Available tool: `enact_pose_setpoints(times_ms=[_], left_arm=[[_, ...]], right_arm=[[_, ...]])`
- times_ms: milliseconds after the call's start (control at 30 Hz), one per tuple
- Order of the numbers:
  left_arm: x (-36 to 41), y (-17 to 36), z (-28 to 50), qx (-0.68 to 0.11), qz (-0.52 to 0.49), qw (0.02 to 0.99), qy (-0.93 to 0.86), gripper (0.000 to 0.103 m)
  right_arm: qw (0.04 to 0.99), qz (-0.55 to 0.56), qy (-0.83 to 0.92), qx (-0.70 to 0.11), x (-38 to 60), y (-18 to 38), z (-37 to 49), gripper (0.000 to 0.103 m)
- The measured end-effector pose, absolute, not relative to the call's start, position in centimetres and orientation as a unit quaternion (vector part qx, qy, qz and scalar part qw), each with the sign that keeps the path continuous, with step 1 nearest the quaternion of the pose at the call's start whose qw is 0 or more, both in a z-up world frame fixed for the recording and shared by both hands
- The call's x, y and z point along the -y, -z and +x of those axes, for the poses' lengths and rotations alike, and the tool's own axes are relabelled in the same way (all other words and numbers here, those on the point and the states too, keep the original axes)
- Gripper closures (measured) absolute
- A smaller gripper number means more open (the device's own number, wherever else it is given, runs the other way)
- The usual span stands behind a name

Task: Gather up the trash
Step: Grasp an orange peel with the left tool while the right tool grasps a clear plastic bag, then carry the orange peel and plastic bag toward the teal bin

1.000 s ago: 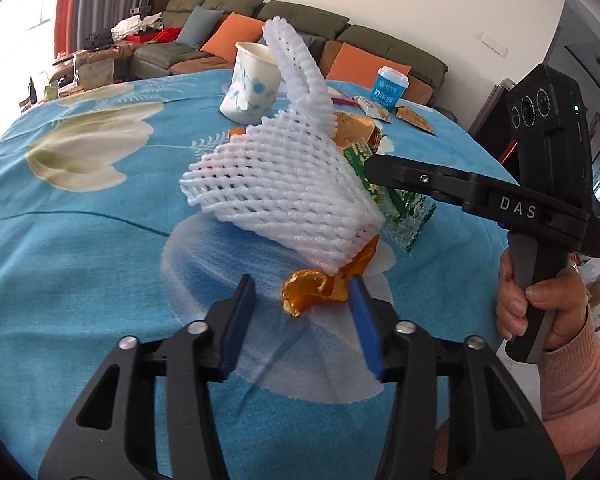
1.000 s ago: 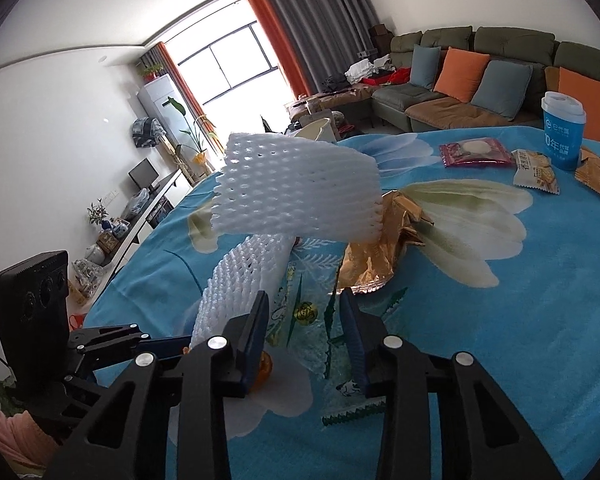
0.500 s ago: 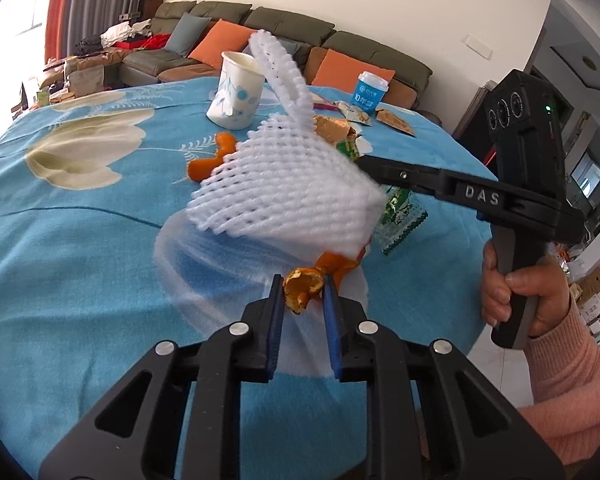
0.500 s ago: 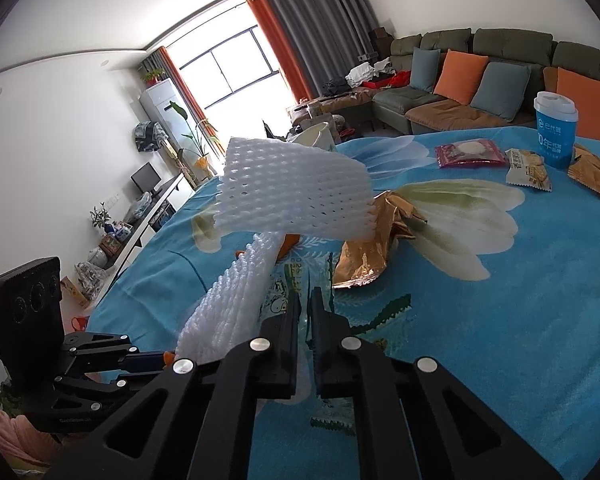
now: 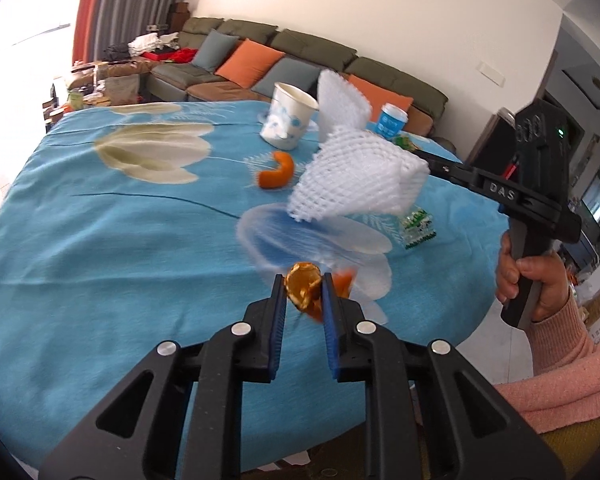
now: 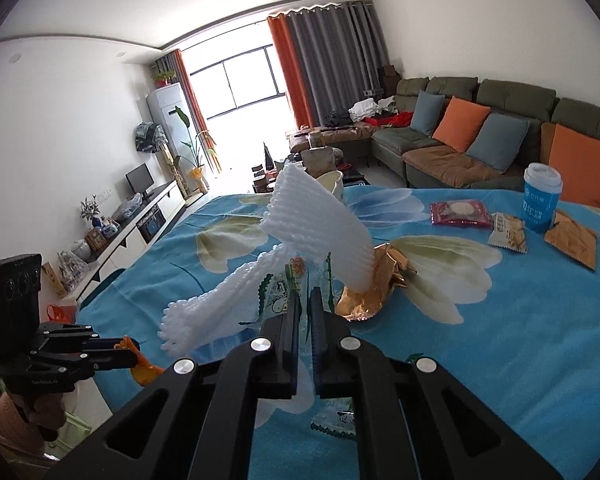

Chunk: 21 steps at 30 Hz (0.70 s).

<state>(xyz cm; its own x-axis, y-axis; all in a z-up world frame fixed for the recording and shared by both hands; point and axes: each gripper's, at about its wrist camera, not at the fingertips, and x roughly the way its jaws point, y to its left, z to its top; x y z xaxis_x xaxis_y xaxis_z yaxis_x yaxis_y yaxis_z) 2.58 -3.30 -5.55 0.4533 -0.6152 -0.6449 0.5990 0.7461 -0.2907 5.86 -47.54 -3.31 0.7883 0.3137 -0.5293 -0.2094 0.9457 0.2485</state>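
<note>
A curled piece of orange peel [image 5: 305, 289] is clamped between the blue pads of the left gripper [image 5: 303, 300], whose jaws are narrowed to a small gap filled by the peel; it is held clear of the blue flowered tablecloth [image 5: 112, 248]. In the right wrist view the same gripper is seen at 8 o'clock, with the peel [image 6: 140, 364] sticking out of its tips.

The right gripper [image 6: 305, 314] is drawn almost fully together. A white foam fruit net [image 6: 320, 236] is raised off the cloth in front of it, and a clear printed wrapper [image 6: 278, 288] is seen at the fingertips; which of the 2 is pinched cannot be told for certain from this view, though the net appears to be carried at the tips. In the left wrist view the net [image 5: 360, 176] hangs at the end of the right gripper, at 2 o'clock from the held peel, and the gripper's handle is grasped by a hand [image 5: 536, 284] in a pink sleeve.

A 2nd orange peel [image 5: 277, 171] lies on the cloth at 12 o'clock from the left gripper, with a white paper cup [image 5: 286, 120] beyond it. A crumpled gold foil wrapper [image 6: 374, 284] lies just beside the net at 1 o'clock from the right gripper. At 2 o'clock lie a pink snack packet [image 6: 460, 213], 2 further snack packets and a blue lidded cup [image 6: 540, 200].
</note>
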Motion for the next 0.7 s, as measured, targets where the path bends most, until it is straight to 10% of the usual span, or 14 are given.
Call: enact_pose_setpoints(times_ms=[700], left_arm=[[-2.7,2.8,2.5,-0.345,-0.037,0.891,0.292,0.087]], right_arm=[[0.964,0.065,-0.116,-0.229,47.3,-1.1,4.2,0.099]])
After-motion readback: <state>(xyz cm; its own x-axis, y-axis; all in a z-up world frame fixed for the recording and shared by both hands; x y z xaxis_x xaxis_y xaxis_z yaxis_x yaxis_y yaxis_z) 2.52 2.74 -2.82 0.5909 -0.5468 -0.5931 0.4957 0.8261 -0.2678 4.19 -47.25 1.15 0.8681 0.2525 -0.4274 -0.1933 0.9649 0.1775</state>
